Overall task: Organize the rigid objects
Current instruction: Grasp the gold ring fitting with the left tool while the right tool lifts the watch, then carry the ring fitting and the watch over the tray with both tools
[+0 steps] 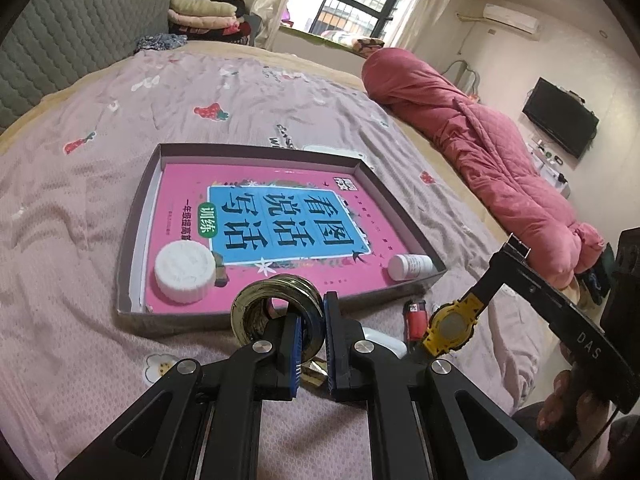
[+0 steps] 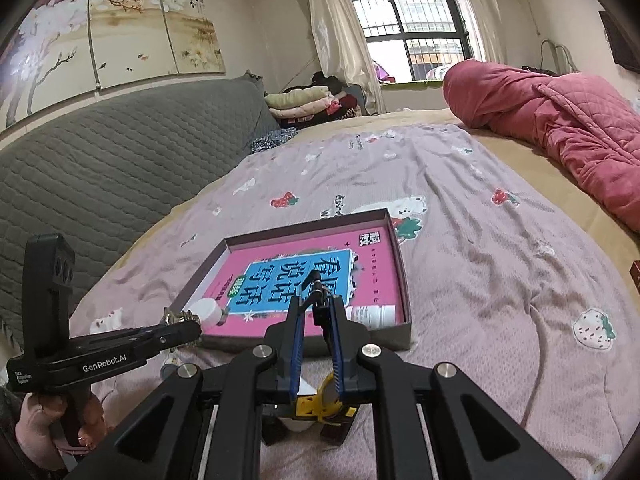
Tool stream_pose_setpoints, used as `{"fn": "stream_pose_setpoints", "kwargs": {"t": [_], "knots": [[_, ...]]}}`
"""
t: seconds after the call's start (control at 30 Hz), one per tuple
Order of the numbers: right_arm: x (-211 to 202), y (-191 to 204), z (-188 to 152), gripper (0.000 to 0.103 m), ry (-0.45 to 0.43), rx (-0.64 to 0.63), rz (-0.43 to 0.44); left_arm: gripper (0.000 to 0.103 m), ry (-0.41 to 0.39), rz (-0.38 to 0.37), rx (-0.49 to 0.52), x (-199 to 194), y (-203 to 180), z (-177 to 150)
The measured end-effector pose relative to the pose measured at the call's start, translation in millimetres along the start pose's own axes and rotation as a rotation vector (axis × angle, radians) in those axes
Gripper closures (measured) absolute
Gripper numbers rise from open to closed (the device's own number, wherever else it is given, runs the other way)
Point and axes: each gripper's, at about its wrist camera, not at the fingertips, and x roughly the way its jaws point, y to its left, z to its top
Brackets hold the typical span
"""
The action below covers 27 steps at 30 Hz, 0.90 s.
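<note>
While the left gripper [image 1: 310, 332] hangs just above the bedspread, its blue-padded jaws are clenched on the wall of a shiny brass-coloured metal ring [image 1: 276, 308], which stands on edge in the grip, clear of the bed and right in front of the tray's near rim. Over on the other side, the right gripper [image 1: 486, 300] is clamped on the black strap of a yellow plastic digital wristwatch [image 1: 450, 326]; the watch face dangles below the fingertips, lifted off the cloth. From the right wrist view the strap runs up between the pads and the yellow case sits low, close to the lens.

Just under the watch lies a small red lighter [image 1: 416, 316] on the bedding, next to a white object partly hidden behind the left fingers; what it is I cannot tell. Beyond both tools sits a shallow dark cardboard box lid [image 1: 132, 240] serving as a tray. Flat inside it lies a pink book with a blue title panel [image 1: 280, 220]. On the book's near left corner stands a round white ribbed jar cap [image 1: 185, 274], and at the near right corner a small white pill bottle [image 1: 410, 266] lies on its side against the wall. Everything rests on a pale pink printed bedspread [image 1: 80, 208], with a rolled red quilt [image 1: 500, 152] at the far right edge of the bed.
</note>
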Motion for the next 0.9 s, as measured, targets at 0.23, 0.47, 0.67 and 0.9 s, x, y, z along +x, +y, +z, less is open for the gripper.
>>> {"fn": "stream_pose_setpoints", "kwargs": {"t": [0.23, 0.47, 0.67, 0.9], "knots": [[1.0, 5.6, 8.3, 0.091, -0.021, -0.029, 0.005, 0.093, 0.001, 0.003, -0.010, 0.0, 1.6, -0.3], [1.1, 8.3, 17.3, 0.091, -0.047, -0.030, 0.003, 0.093, -0.012, 0.007, -0.017, -3.2, 2.9, 5.0], [4.4, 10.6, 30.1, 0.091, -0.081, -0.025, 0.014, 0.094, -0.031, 0.012, -0.014, -3.9, 2.8, 15.7], [11.9, 11.2, 36.5, 0.091, -0.094, -0.023, 0.020, 0.093, -0.045, 0.024, 0.005, -1.6, 1.4, 26.6]]}}
